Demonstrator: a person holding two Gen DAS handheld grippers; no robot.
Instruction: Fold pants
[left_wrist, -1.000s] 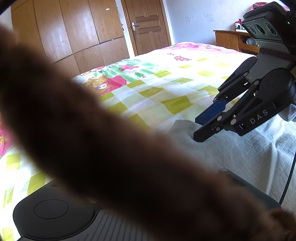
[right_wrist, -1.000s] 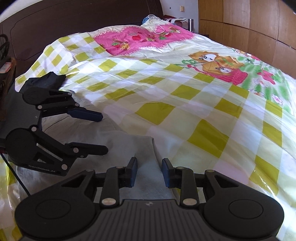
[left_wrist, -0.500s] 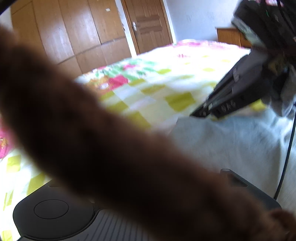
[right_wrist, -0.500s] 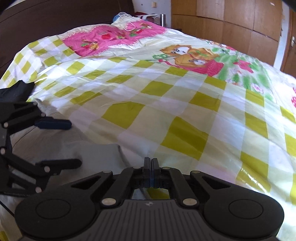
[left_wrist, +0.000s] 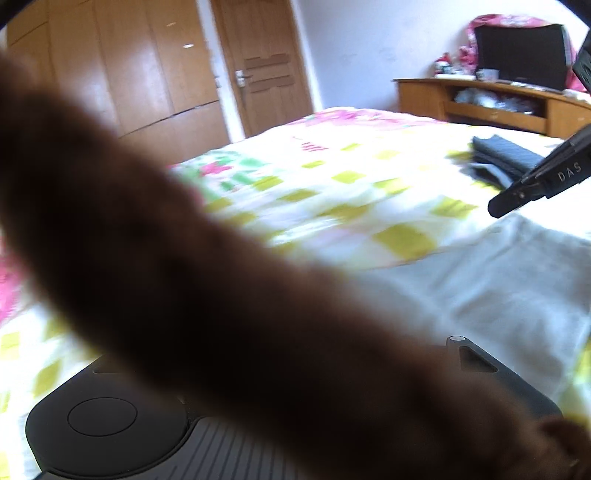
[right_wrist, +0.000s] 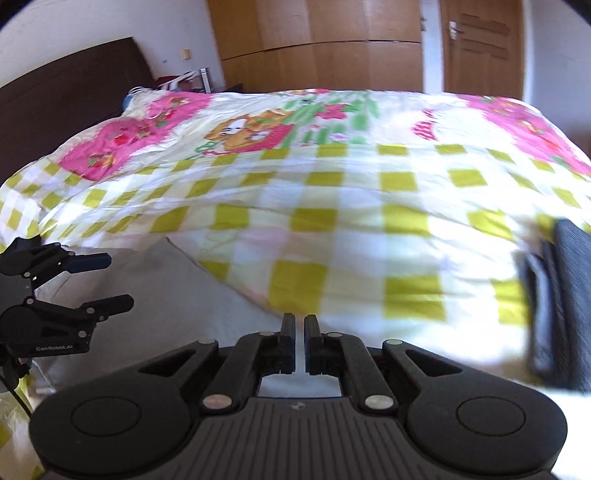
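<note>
Sleeve (left_wrist: 229, 302) across left view — folded dark clothes (right_wrist: 565, 302) right of pants (right_wrist: 147, 295).

Matt grey cloth pants (right_wrist: 155, 295) — glossy wooden wardrobe (right_wrist: 314, 44) behind.

The bed (right_wrist: 332, 221) was covered by a bedspread (right_wrist: 406, 177) checked in yellow-green and white, with pink patches and a cartoon animal print toward its far side. A dark headboard (right_wrist: 66, 92) stood at one end. On the bedspread, at the near edge, lay the light grey pants (right_wrist: 177, 295), spread flat with soft creases; in the left wrist view the same pale cloth (left_wrist: 498, 280) covered the near right part of the bed. Well apart from them, toward the other end, a stack of dark folded garments (right_wrist: 565, 302) rested on the checks, seen also in the left wrist view (left_wrist: 506, 158).
</note>
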